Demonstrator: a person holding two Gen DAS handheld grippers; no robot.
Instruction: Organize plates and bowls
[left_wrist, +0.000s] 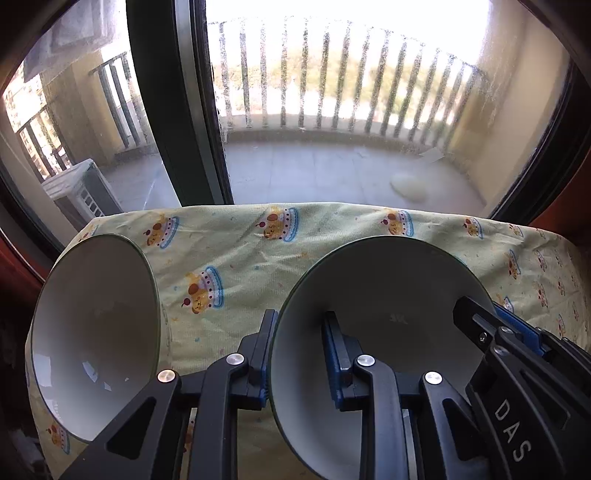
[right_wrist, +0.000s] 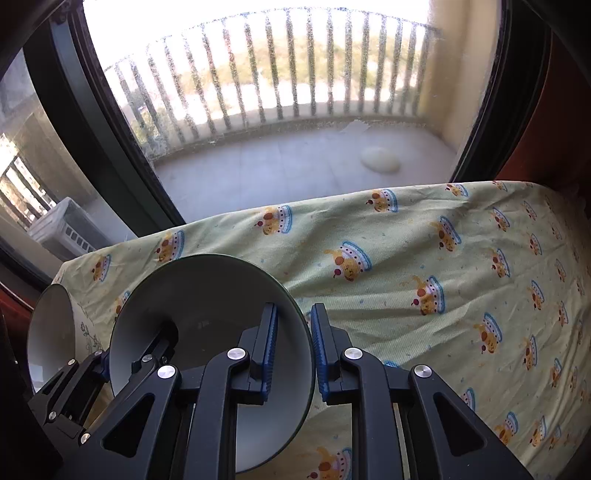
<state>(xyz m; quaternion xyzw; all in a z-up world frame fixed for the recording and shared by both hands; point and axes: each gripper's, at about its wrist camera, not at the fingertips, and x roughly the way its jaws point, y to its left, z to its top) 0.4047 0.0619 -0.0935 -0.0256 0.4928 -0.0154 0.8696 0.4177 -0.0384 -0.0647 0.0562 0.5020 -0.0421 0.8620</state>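
Note:
A white bowl with a dark green rim (left_wrist: 388, 288) (right_wrist: 207, 295) stands on the yellow printed tablecloth. My left gripper (left_wrist: 300, 317) is shut on its left rim, one finger inside the bowl and one outside. My right gripper (right_wrist: 294, 310) is shut on the opposite, right rim in the same way. Each wrist view also shows the other gripper across the bowl: the right gripper (left_wrist: 480, 310) and the left gripper (right_wrist: 136, 354). A second white bowl (left_wrist: 96, 332) (right_wrist: 51, 332), with a flower drawing on its outside, sits just to the left, apart from both grippers.
The tablecloth (left_wrist: 240, 258) (right_wrist: 424, 258) covers a table pushed against a large window with a dark frame (left_wrist: 177, 110). Cloth stretches bare to the right of the held bowl. A balcony with railings lies behind the glass.

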